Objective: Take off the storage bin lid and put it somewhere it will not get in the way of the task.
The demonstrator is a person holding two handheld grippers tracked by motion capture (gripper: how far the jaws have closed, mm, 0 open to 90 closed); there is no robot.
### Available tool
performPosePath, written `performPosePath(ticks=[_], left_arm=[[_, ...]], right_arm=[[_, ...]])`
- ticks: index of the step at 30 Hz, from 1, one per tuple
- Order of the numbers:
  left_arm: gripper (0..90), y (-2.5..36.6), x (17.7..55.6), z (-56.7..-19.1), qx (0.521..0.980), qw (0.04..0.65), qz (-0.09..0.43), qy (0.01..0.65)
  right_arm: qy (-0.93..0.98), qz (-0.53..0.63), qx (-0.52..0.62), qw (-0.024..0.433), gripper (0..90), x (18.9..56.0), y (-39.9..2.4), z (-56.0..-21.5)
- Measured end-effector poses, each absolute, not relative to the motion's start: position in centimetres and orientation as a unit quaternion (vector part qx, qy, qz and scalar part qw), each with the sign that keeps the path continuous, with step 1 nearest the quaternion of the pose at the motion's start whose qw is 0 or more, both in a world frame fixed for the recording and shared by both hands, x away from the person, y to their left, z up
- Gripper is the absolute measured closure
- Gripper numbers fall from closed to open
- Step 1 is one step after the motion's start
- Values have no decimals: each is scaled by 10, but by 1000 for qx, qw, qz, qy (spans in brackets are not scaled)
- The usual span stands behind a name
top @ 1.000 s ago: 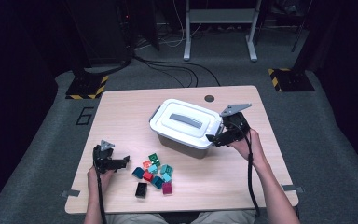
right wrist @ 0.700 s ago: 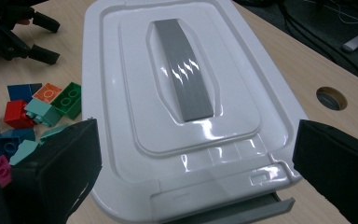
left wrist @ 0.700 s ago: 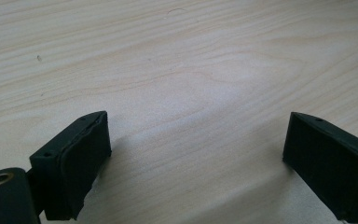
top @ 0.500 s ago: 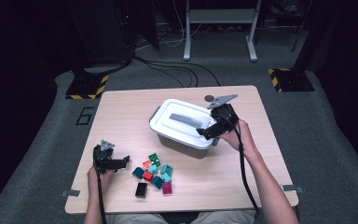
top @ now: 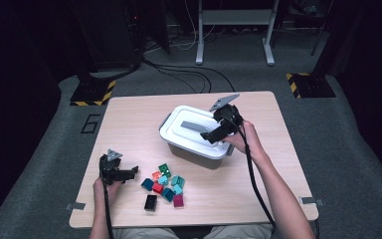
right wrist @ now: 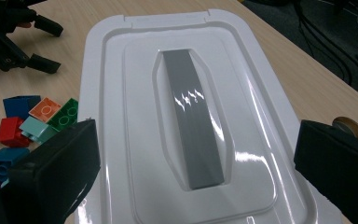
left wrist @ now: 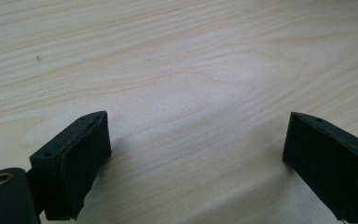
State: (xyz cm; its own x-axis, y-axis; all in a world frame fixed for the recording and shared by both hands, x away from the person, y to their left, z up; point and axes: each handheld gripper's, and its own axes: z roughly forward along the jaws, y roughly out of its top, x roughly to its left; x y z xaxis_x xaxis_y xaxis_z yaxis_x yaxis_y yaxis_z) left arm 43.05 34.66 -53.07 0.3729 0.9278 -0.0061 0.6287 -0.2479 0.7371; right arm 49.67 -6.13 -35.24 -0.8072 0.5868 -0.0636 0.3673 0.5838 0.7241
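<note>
While the right gripper (top: 213, 134) hangs over the white lidded box (top: 179, 130) in the high view, jaws spread and nothing held, the grey handle (top: 197, 127) of the lid lies just ahead of and below its tips; the left gripper (top: 129, 173) rests low near the table's (top: 129, 119) front edge, jaws apart and empty, with the heap of coloured bricks (top: 164, 181) just beyond its tips; left gripper view: both jaws stand wide over bare wood, clasping nothing; risk here is small, though a forward sweep could scatter the bricks; right gripper view: the handle (right wrist: 193, 119) runs lengthwise between the two open jaws, slightly ahead of them, lid (right wrist: 121, 116) glossy and seated on the box; likely trouble: closing askew, so one jaw lands on the lid's raised border and the pads slip off the smooth grey strip; lifting with latches still engaged could drag the whole box towards the bricks (right wrist: 28, 121) at the jaws' left.
</note>
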Motion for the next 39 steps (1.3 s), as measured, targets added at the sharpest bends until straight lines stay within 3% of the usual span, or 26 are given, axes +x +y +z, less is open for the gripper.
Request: performPosePath(ticks=[17,20,21,24,25,27,28,31,32,39], left_arm=[[72,347,431,-531,758,335,223,513],[72,347,431,-531,758,335,223,513],[73,347,431,-531,758,335,223,513],[73,347,431,-531,759,335,223,513],[72,347,431,-531,759,335,222,513],[73,347,431,-531,759,335,223,513],[72,347,431,-531,759,335,222,513],[72,347,431,-531,759,335,222,513],[72,347,431,-531,759,335,222,513],[72,347,431,-531,759,335,222,512]], right_arm=[[887,346,271,142,0,517,-41,-363],[890,343,268,139,34,520,-37,-365],[893,340,260,138,103,522,-35,-367],[895,337,260,133,155,524,-32,-368],[899,332,256,129,241,525,-30,-370],[900,329,256,127,265,526,-29,-370],[903,324,250,127,338,528,-28,-371],[905,319,253,123,395,529,-27,-372],[907,316,250,121,470,532,-26,-372],[912,309,246,111,543,537,-25,-375]])
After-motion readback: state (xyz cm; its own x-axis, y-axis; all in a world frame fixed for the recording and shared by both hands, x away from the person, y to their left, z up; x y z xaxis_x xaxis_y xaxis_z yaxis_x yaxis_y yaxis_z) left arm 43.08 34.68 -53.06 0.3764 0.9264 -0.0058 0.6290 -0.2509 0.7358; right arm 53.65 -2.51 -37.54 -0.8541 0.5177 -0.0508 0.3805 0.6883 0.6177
